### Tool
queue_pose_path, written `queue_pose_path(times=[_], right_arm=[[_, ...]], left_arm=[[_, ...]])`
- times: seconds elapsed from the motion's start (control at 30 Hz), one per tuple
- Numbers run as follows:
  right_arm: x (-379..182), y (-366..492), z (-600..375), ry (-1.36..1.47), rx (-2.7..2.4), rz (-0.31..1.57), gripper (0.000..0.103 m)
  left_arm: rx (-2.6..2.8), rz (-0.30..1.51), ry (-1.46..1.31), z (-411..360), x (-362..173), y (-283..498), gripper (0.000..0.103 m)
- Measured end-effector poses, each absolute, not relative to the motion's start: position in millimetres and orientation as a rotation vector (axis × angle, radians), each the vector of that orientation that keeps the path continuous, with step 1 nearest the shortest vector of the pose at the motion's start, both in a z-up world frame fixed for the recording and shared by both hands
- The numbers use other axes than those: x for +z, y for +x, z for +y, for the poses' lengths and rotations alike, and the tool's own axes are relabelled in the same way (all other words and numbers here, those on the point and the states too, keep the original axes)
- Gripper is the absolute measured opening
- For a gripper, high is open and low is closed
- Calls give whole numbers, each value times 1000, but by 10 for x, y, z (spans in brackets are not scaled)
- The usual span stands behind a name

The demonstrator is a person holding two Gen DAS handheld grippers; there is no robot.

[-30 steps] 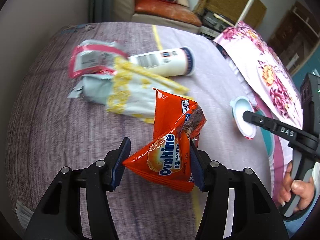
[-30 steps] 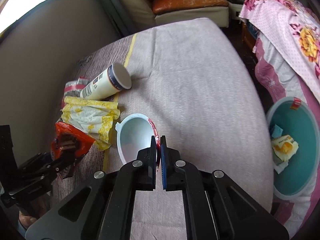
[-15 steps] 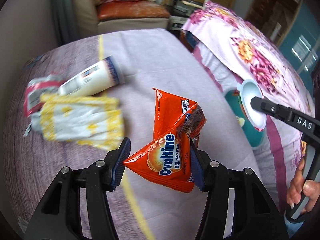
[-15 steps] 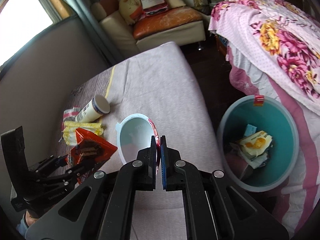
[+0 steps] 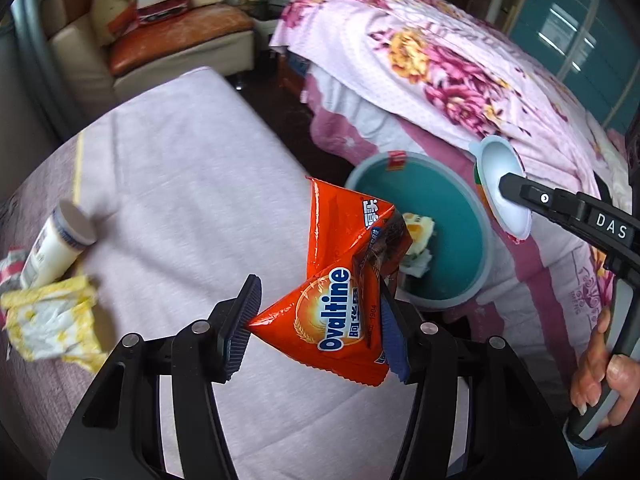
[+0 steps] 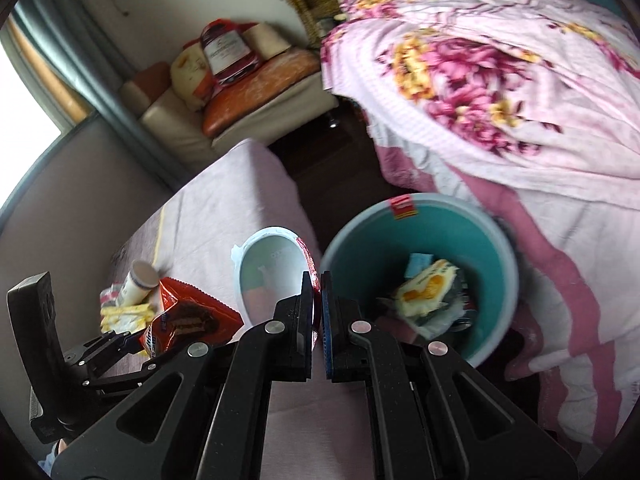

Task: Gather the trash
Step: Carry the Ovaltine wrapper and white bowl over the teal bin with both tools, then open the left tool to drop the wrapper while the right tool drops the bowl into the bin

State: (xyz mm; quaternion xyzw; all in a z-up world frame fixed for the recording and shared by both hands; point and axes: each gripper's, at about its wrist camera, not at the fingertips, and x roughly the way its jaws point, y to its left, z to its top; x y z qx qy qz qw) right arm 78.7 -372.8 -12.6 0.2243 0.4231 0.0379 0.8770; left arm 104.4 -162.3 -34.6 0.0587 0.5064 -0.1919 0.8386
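My left gripper (image 5: 316, 328) is shut on an orange Ovaltine packet (image 5: 344, 292), held in the air over the right edge of the lilac table (image 5: 180, 184). The same packet (image 6: 188, 316) shows at lower left in the right wrist view. My right gripper (image 6: 317, 300) is shut on the rim of a white plastic cup (image 6: 272, 276), also seen as the white cup (image 5: 500, 184) in the left wrist view, beside the teal bin (image 5: 440, 216). The teal bin (image 6: 480, 240) stands on the floor by the table and holds crumpled wrappers (image 6: 428, 292).
A white tube (image 5: 56, 248), a yellow-and-white wrapper (image 5: 52, 320) and a red-edged wrapper (image 5: 10, 260) lie on the table's left side. A bed with a floral cover (image 5: 460, 80) rises behind the bin. A sofa (image 5: 160, 40) stands at the back.
Both grippers have swung right from over the table's litter toward the bin, each still gripping its item. The bin has come into view close ahead of them.
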Motion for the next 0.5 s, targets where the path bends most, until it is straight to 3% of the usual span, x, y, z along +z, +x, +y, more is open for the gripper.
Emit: queue_pose_path(times=[0.5], right_arm=[[-373,757,-4391,529,-28,904,4]], left_arm=[[-500,1133,219,-2416,-639,1239,57]])
